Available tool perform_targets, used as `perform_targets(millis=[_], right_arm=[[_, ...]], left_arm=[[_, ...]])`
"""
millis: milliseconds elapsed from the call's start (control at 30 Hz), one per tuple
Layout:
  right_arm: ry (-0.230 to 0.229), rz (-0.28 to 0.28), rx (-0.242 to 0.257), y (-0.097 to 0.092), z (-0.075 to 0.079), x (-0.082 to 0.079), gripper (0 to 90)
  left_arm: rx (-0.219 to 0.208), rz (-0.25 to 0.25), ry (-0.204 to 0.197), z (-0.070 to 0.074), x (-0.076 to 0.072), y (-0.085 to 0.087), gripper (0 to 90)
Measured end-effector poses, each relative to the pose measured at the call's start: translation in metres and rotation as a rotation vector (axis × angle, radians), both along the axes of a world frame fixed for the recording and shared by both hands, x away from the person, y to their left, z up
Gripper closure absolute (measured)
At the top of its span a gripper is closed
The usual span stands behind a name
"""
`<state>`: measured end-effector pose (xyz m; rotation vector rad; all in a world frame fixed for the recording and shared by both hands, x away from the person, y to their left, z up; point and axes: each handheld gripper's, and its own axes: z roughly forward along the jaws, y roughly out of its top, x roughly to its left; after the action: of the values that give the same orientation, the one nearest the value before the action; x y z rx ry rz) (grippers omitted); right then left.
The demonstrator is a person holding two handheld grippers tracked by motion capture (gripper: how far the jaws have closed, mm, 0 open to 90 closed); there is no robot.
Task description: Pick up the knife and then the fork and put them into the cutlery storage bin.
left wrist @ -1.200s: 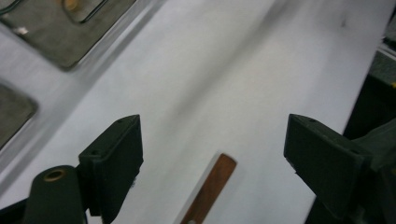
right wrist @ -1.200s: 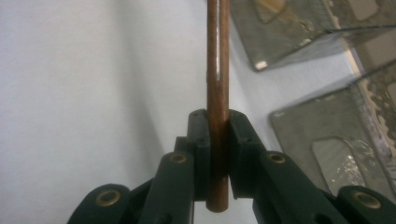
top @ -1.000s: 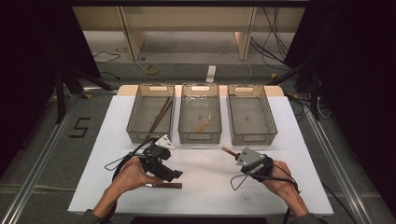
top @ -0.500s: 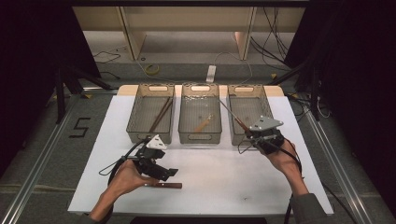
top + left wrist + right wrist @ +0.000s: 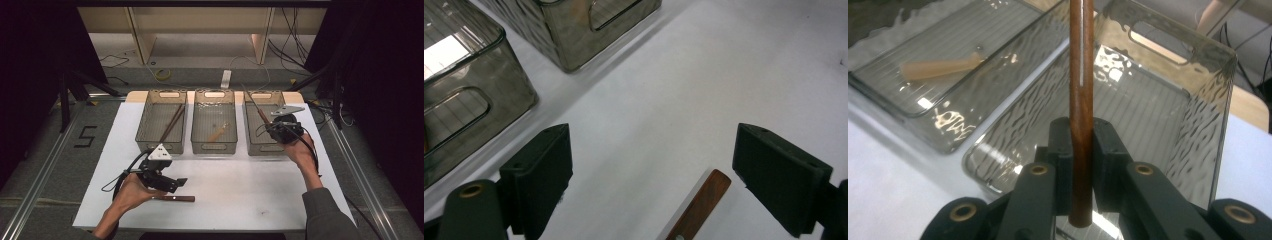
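White table sheet (image 5: 240,185) bears three clear bins (image 5: 215,147); dark curtains surround.

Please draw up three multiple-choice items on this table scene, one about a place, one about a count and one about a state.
1. Where does the right claw hold its brown-handled utensil?
A. Over the right bin
B. Over the left bin
C. On the floor

2. How many clear bins stand in the row?
A. Two
B. Three
C. Five

3. How does the left claw stand?
A. Shut on a spoon
B. Shut on a cable
C. Open, with a wooden handle lying between its jaws

Answers: 1 A, the high view shows that hand above the right bin. 2 B, the left bin, the middle bin and the right one stand side by side. 3 C, the left gripper view shows the jaws wide apart around the handle.
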<state>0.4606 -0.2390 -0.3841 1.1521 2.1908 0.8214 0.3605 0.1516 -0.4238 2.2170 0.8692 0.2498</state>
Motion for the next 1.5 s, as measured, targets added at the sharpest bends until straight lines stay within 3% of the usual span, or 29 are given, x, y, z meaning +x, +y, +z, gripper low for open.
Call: perform_targets(millis=[533,700,1067,1100,1167,1233,1500], right_arm=[[0.087,-0.112,0.033,-0.008,-0.013,0.021,81.4],[0.116,-0.128,0.007,-0.005,-0.020,0.024,81.3],[0.169,-0.150,0.000,0.002,-0.031,0.030,80.7],[0.175,-0.142,0.000,0.003,-0.032,0.031,79.8],[0.192,-0.116,0.026,0.004,-0.032,0.031,67.0],[0.214,-0.086,0.040,0.007,-0.030,0.030,60.4],[0.159,-0.052,0.055,0.008,-0.020,0.019,51.7]], left_arm=[[0.056,0.006,0.001,-0.007,-0.002,0.004,15.5],[0.068,0.003,0.007,-0.009,-0.003,0.004,15.5],[0.072,0.005,0.005,-0.009,-0.004,0.006,15.6],[0.073,0.004,0.006,-0.009,-0.004,0.006,15.5],[0.073,0.004,0.009,-0.009,-0.004,0.006,15.5],[0.073,0.002,0.009,-0.009,-0.004,0.007,15.5],[0.075,0.001,0.012,-0.009,-0.004,0.006,15.6]])
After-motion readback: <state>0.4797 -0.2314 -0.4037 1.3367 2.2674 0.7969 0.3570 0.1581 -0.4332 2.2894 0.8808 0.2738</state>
